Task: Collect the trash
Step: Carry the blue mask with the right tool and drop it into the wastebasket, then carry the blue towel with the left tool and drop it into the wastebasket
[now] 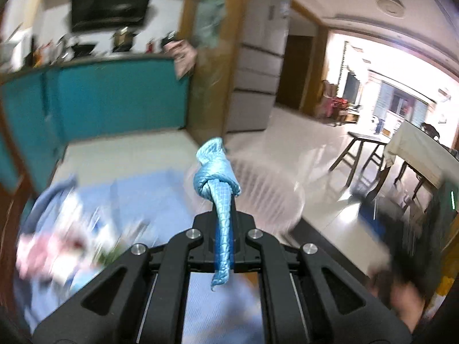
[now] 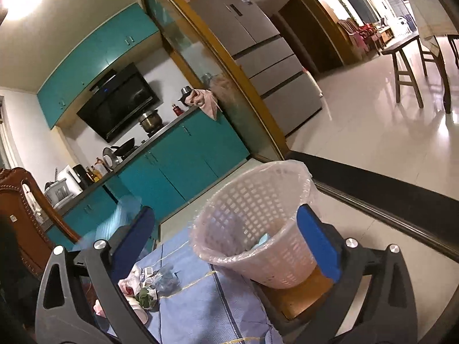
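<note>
My left gripper point(image 1: 223, 200) is shut on a knotted light-blue plastic bag point(image 1: 216, 177), held up above the table; the bag's tail hangs down between the jaws. A white lattice waste basket point(image 1: 266, 195) lined with clear plastic stands just beyond it, blurred. In the right wrist view the basket point(image 2: 258, 223) stands on the table's right end with something pale blue inside. My right gripper point(image 2: 229, 238) is open and empty, its blue pads either side of the basket's near view. Scraps of trash point(image 2: 146, 283) lie on the blue tablecloth point(image 2: 206, 304) at left.
Blurred trash point(image 1: 66, 246) lies on the cloth at left. Teal kitchen cabinets point(image 2: 178, 157) and a fridge point(image 2: 266, 66) stand behind. A carved wooden chair back point(image 2: 20, 209) is at left. Wooden stools point(image 2: 407, 66) stand on the tiled floor at right.
</note>
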`<state>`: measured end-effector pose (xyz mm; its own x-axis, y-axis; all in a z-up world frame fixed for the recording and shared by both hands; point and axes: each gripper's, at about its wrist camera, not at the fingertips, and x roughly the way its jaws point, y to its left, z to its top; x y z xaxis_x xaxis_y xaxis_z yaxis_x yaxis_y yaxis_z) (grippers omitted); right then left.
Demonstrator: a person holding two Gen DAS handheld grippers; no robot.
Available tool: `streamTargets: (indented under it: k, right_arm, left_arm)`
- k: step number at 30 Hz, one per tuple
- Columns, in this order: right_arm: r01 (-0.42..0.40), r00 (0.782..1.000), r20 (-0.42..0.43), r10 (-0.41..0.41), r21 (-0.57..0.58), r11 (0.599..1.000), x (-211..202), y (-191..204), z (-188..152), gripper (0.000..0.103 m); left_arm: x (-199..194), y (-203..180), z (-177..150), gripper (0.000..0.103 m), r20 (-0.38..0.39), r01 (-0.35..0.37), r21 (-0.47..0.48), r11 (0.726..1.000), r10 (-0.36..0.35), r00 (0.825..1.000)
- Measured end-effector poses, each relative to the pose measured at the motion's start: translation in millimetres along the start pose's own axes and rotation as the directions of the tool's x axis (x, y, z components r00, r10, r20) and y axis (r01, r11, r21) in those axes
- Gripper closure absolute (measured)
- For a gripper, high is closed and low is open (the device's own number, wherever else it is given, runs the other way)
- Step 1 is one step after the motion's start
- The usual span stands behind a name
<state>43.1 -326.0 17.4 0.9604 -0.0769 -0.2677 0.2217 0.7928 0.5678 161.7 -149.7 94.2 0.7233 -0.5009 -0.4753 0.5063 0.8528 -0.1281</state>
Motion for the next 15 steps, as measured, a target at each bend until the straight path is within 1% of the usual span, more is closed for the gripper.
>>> streamTargets:
  k: [1, 2, 3, 4, 5, 7, 9, 10, 12, 14, 15]
  right_arm:
    - [0.006, 1.0, -0.004, -0.006, 0.002, 1.0, 2, 3, -2, 0.006]
    - [0.011, 1.0, -0.005, -0.011, 0.002, 1.0, 2, 3, -2, 0.006]
    - [0.016, 1.0, 0.003, -0.016, 0.0, 1.0, 0, 3, -1, 0.006]
    - [0.019, 1.0, 0.01, -0.018, -0.003, 1.0, -1, 2, 0, 0.006]
    - [0.021, 1.0, 0.014, -0.021, -0.007, 1.0, -2, 1, 0, 0.006]
    - [0.019, 1.0, -0.001, -0.019, -0.023, 1.0, 2, 3, -1, 0.006]
    - [0.01, 1.0, -0.023, -0.011, -0.039, 0.999, 7, 5, -2, 0.006]
    - [0.006, 0.999, -0.037, -0.007, -0.048, 0.999, 9, 7, -3, 0.006]
    - [-0.012, 0.998, -0.061, 0.007, -0.069, 0.998, 14, 14, -6, 0.006]
    - [-0.032, 0.996, -0.081, 0.023, -0.107, 0.994, 14, 23, -11, 0.006]
    - [-0.047, 0.995, -0.099, 0.034, -0.135, 0.99, 16, 30, -15, 0.006]
  left_arm:
    - [27, -11, 21, 0.094, -0.012, 0.033, 0.021, 0.999, -0.032, 0.999]
    - [41, -15, 30, 0.083, -0.017, 0.041, 0.028, 0.999, -0.041, 0.999]
    - [65, -19, 39, 0.065, -0.033, 0.033, 0.029, 0.999, -0.032, 0.999]
    - [82, -20, 43, 0.018, -0.064, 0.016, 0.031, 0.999, -0.014, 0.998]
    - [95, -20, 43, 0.012, -0.087, -0.002, 0.034, 0.999, 0.005, 0.996]
    - [109, -13, 33, 0.012, -0.128, -0.033, 0.026, 0.999, 0.036, 0.991]
    - [101, -4, 19, 0.011, -0.149, -0.047, 0.012, 0.999, 0.048, 0.988]
    - [88, 3, 8, 0.011, -0.145, -0.063, 0.01, 0.998, 0.064, 0.987]
    - [52, 22, -15, 0.01, -0.123, -0.118, 0.008, 0.993, 0.119, 0.985]
    - [21, 45, -33, 0.008, -0.114, -0.177, -0.009, 0.984, 0.175, 0.978]
    - [-3, 59, -47, 0.007, -0.104, -0.221, -0.034, 0.975, 0.217, 0.971]
